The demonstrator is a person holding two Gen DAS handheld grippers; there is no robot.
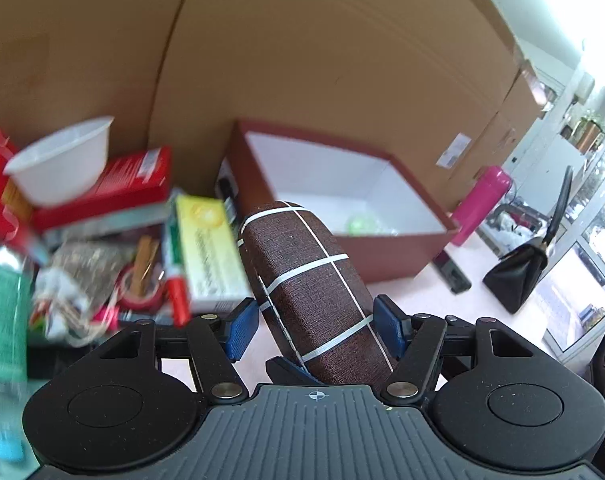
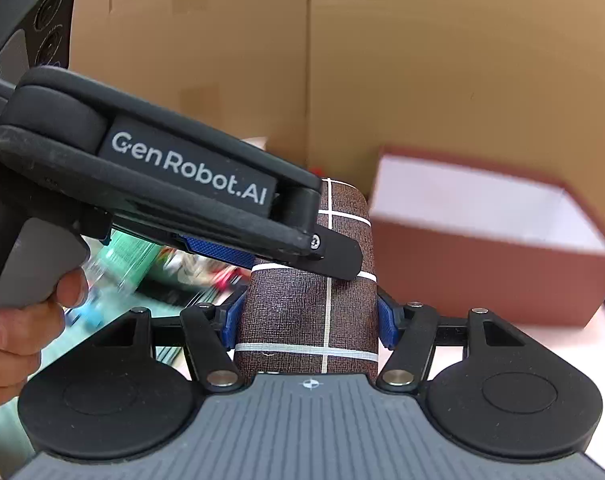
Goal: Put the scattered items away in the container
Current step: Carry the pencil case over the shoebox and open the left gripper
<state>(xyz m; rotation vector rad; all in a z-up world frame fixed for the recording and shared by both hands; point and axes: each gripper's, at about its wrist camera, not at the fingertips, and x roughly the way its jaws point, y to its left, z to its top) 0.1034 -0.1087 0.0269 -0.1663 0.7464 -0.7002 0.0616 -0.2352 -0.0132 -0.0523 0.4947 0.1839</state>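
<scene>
A brown case with white grid lines is held up off the table between both grippers. My left gripper has its blue pads against the case's sides. My right gripper is shut on the same case nearer its end. In the right wrist view the left gripper's finger lies across the case. The container is a dark red box with a white inside, open at the top, just beyond the case; it also shows in the right wrist view. A pale green ball lies inside it.
A heap of items lies at the left: a white bowl on red boxes, a yellow box, a red marker, a red tape roll. A pink bottle, a black handbag and a cardboard wall stand around.
</scene>
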